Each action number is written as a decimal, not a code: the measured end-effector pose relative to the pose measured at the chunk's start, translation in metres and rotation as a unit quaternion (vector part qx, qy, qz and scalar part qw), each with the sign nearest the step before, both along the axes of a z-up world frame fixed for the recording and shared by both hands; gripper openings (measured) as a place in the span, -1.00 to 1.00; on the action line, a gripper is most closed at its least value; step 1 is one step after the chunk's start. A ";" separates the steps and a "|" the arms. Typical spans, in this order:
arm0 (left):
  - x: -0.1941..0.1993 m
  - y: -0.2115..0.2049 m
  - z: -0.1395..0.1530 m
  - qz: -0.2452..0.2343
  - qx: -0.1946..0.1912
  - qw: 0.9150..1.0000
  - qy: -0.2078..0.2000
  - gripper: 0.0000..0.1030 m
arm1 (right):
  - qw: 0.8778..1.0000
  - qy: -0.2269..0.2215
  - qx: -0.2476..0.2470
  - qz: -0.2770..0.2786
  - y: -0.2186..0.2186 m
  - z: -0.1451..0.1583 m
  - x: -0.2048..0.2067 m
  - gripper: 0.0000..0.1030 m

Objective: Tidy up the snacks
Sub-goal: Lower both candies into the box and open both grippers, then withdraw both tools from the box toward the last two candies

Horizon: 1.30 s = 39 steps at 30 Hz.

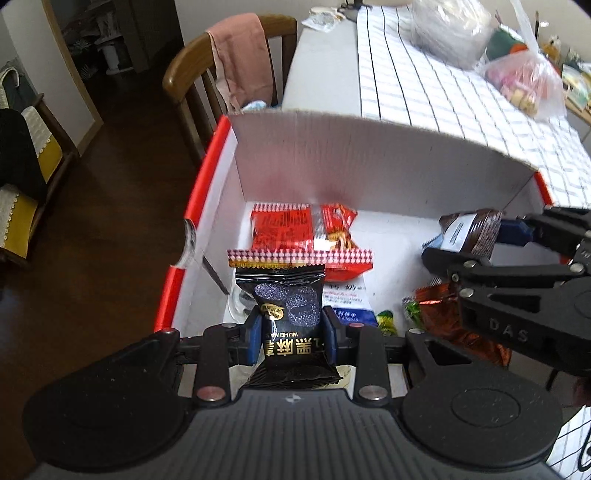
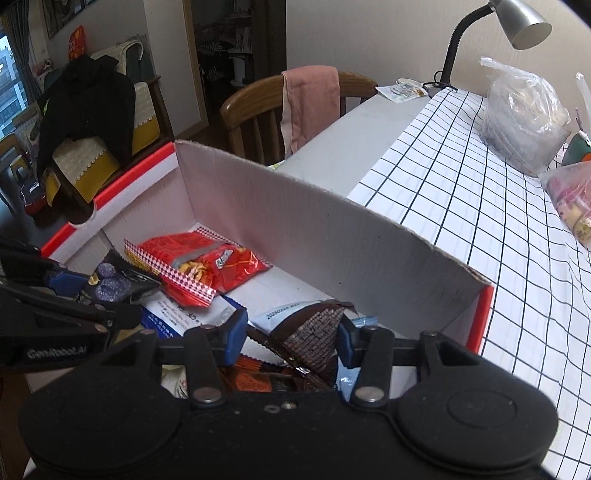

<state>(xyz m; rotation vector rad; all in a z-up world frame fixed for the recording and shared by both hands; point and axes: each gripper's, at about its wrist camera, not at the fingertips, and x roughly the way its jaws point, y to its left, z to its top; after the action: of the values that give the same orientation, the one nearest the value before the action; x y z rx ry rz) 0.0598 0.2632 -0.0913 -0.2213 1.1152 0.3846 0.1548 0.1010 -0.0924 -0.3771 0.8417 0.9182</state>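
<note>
Over an open cardboard box [image 1: 369, 162] at the near edge of the surface [image 2: 461, 177], we hold both tongs, each with a snack in its jaws. Our left tongs [image 1: 293, 334] pinch a black snack packet [image 1: 291, 314] across its middle, blue pads pressed to either side, above the box's left half. Beyond it, against the box's far wall, lies a red snack bag [image 1: 295, 229] with a checked strip along its near edge. Our right tongs [image 2: 291, 338] hold a dark brown snack packet [image 2: 314, 332] with a white label over the box's right corner; one pad meets the packet's right edge, yet the wrist view leaves a sliver of doubt whether the left pad touches, so the pinch appears loose at best. From the left wrist view the same brown packet shows upright between those blue pads near the box's right wall. Below both tongs, on the box floor, sit a white-and-blue wrapper [image 2: 192, 314] and an orange foil packet [image 1: 443, 306].

Farther along the checked cloth of the surface stand two plastic bags [image 2: 524, 118] and a grey desk lamp [image 2: 521, 22] at the far edge. A wooden chair [image 2: 255, 110] draped with a pink cloth [image 2: 310, 103] stands at the surface's far left corner.
</note>
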 end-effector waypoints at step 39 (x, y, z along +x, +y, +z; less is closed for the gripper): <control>-0.048 -0.050 0.070 -0.022 0.027 0.991 -0.129 0.29 | 0.993 -0.020 0.113 0.001 -0.100 0.072 -0.047 0.55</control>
<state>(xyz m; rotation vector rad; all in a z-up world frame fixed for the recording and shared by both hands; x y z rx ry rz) 0.0121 0.2134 -0.0217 -0.1921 0.8522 0.3370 0.1080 0.0011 -0.0201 -0.1978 0.6926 0.9930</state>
